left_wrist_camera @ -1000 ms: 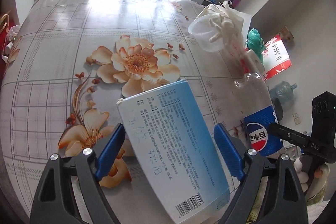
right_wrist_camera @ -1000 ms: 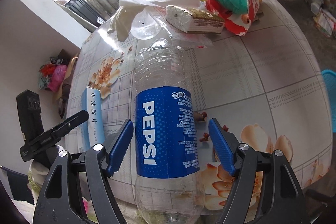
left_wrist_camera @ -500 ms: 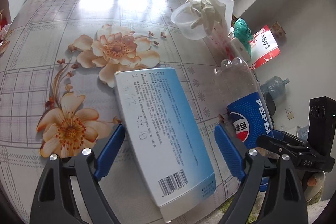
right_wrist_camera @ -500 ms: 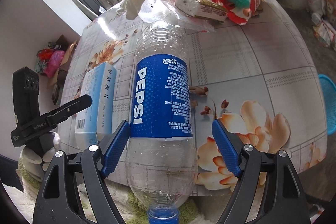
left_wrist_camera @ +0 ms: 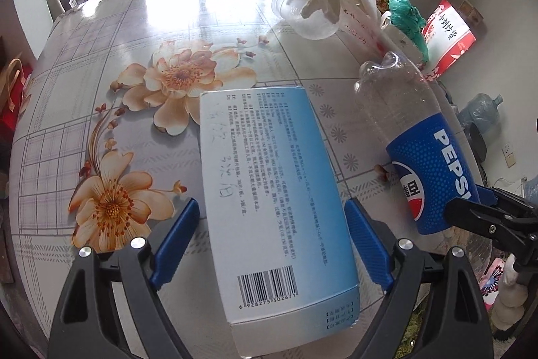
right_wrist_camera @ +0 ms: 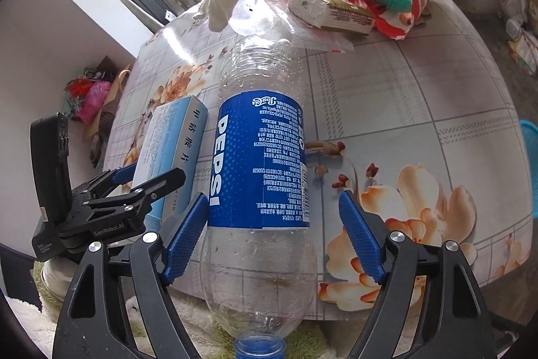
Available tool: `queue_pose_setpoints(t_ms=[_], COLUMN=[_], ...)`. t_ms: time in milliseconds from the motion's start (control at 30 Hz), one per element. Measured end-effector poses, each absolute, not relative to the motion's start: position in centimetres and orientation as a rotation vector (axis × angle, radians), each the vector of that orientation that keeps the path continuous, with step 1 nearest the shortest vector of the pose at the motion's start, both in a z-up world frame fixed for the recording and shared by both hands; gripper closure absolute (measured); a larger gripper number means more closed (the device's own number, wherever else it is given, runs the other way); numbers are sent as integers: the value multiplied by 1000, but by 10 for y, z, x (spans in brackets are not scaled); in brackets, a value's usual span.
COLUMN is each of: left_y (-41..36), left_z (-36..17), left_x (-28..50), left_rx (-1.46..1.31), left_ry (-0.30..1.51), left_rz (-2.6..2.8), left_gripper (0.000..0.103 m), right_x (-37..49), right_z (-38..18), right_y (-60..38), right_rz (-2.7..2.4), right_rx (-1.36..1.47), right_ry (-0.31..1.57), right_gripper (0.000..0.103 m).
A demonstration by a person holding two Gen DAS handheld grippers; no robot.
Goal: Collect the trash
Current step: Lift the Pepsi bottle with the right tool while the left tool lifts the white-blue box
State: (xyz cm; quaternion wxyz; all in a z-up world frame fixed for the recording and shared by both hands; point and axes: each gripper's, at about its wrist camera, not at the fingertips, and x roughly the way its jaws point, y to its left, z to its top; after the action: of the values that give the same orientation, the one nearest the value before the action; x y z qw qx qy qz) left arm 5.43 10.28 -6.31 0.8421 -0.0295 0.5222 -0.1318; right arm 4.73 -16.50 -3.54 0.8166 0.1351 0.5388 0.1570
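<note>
The table (left_wrist_camera: 101, 32) carries a flowered cloth, and its near edge runs just under both grippers, so the box and the bottle each jut out over that edge toward the tools. Ahead and to the left of the left gripper (left_wrist_camera: 272, 244) the tabletop is bare up to the far rim by the window railing. Ahead and to its right sits a cluster: a clear plastic cup (left_wrist_camera: 304, 12) stuffed with crumpled tissue, a green bag (left_wrist_camera: 407, 15) and a red-and-white packet (left_wrist_camera: 449, 36).

The left gripper's jaws stand wide, one on each side of the box (left_wrist_camera: 269, 190); the left pad shows a gap and the right pad sits close to the box's edge, with no squeeze visible. The box is flat, pale blue and white, printed with small text, handwriting and a barcode at the near end.

The right gripper (right_wrist_camera: 272, 234) is also wide open around the bottle (right_wrist_camera: 260, 164). Its left pad lies at the bottle's side; the right pad stands clear. The bottle is clear, empty, lying with its blue cap toward the tool, and wears a blue Pepsi label. The box lies just left of it.
</note>
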Motion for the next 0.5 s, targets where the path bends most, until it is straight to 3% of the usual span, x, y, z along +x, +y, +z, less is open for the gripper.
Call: queue_pose_setpoints(t_ms=[67,167,433,500], left_y=[98,97,95,93], left_z=[-63,-62,-63,-63], left_x=[56,56,60,62], left_rx=[-54,-59,-47,-40], left_ry=[1099,1098,1090,1084], left_rz=[-271,-275,-261,-258], left_gripper=[18,26,27,27], right_x=[50,51,55,56], right_z=[-37,-36,-42,-45], right_y=[-162,-156,-156,-157], right_rz=[350,369,370,376], right_rx=[285,262,314,340], right_ry=[1160,1162,1163,1162], right_gripper=[28,33,33,38])
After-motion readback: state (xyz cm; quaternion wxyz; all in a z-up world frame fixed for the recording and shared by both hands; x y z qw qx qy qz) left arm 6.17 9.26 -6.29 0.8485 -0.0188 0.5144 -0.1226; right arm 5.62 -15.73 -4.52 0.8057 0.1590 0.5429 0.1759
